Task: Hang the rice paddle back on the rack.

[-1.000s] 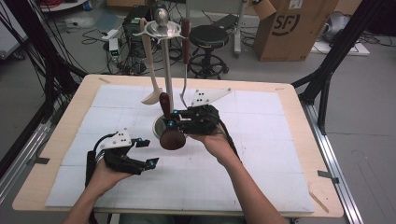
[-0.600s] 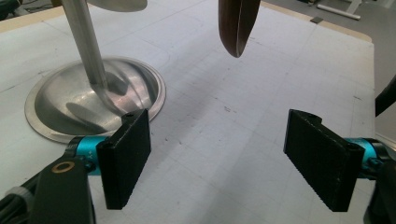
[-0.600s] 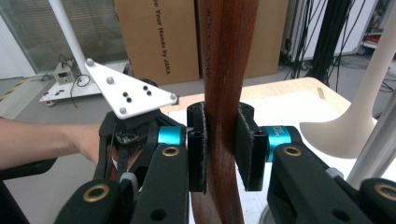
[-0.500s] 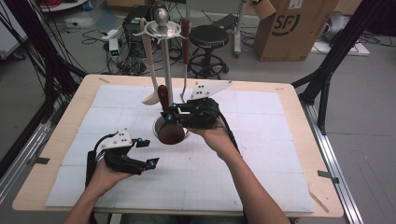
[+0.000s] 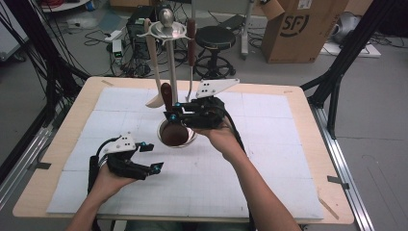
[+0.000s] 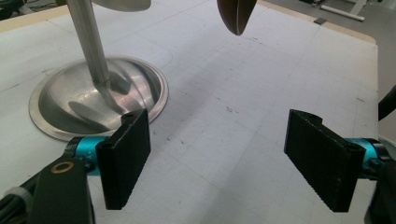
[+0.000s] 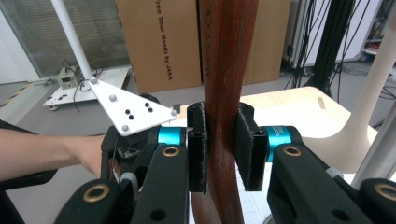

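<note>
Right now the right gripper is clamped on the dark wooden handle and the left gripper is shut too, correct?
Not quite. The right gripper does clamp the dark wooden handle, but the left gripper is open; the left gripper view shows its jaws wide apart over the mat.

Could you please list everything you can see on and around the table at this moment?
Utensil stand: one, silver, table's far middle, round base.
Dark wooden ladle: one, brown, upright over the stand's base, clamped by its handle.
Pale spatula: one, cream, hanging on the stand.
Brown-handled utensil: one, hanging on the stand.
Table: one, light wood with white gridded mat.
Cardboard box: one, brown, floor behind.
Stool: one, black, floor behind.
Left gripper: black, open, near left.
Right gripper: black, shut on the ladle handle.
</note>
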